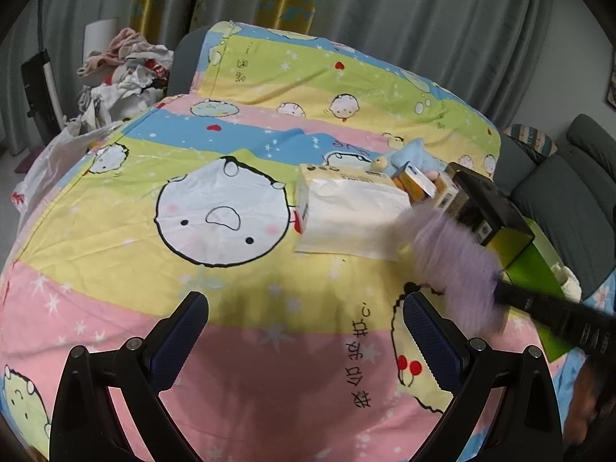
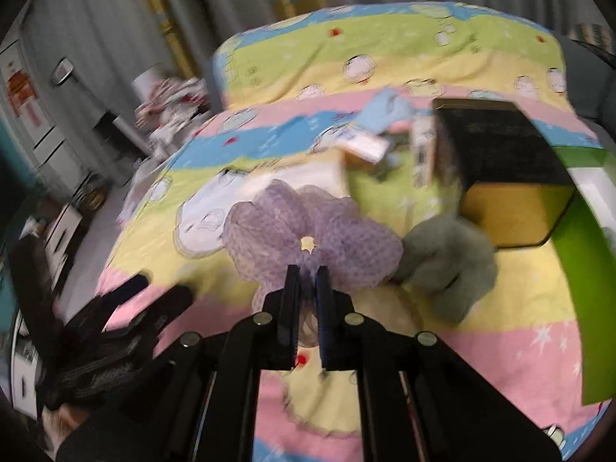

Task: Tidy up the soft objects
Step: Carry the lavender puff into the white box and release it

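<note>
My right gripper [image 2: 307, 273] is shut on a purple dotted scrunchie [image 2: 308, 231], pinching its near edge just above the cartoon bedsheet [image 2: 481, 350]. In the left wrist view the same scrunchie [image 1: 450, 254] shows as a blur at the tip of the right gripper [image 1: 504, 288]. A grey-green scrunchie [image 2: 446, 265] lies on the sheet just right of it. My left gripper [image 1: 304, 300] hangs open over the pink band of the sheet with nothing between its fingers; it also shows at the left of the right wrist view [image 2: 158, 288]. A blue plush toy [image 1: 408, 158] lies further back.
A white tissue pack [image 1: 346, 211] and small orange boxes [image 1: 419, 184] lie mid-bed. A black box [image 2: 500, 161] stands beside a green box [image 2: 593, 269] at the right. A pile of clothes [image 1: 123, 73] and a white plastic bag [image 1: 50, 161] sit off the bed's left side.
</note>
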Tool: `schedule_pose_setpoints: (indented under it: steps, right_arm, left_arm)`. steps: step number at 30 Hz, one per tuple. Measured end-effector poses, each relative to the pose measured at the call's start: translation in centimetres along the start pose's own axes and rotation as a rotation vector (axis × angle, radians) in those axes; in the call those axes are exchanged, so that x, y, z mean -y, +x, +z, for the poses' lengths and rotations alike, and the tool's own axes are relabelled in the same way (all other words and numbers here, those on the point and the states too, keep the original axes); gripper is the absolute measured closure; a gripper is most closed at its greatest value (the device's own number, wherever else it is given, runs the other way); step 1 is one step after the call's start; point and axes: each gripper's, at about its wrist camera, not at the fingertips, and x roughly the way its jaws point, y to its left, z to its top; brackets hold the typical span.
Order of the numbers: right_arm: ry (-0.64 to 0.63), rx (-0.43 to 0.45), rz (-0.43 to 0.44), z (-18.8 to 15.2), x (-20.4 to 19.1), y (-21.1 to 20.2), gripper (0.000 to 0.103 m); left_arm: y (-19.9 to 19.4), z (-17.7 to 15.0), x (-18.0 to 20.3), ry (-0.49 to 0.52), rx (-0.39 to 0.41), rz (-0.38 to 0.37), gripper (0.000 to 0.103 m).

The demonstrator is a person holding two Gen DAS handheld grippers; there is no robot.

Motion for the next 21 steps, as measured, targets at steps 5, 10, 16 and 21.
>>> schedule_pose_setpoints:
  steps: [5, 10, 16, 21]
  right_arm:
    - [0.004, -0.153, -0.036, -1.7, 0.5, 3.5, 0.076]
    - [0.096, -0.080, -0.040, -1.3, 2.1, 1.5, 0.027]
    - [0.201, -0.062, 0.061, -1.4, 4.0, 1.3, 0.021]
    - [0.287, -0.160, 0.154, -2.0, 4.4, 5.7, 0.026]
  left_arm:
    - [-0.1, -0.2, 0.1, -0.012, -0.017, -0.035, 0.002]
    - [0.2, -0.4, 0.5, -0.044, -0.060, -0.146, 0.017]
    - [2.6, -1.7, 2.3, -0.060, -0.209, -0.308, 0.039]
    - [4.6, -3.0, 3.8, -0.038, -0.281, -0.315, 0.055]
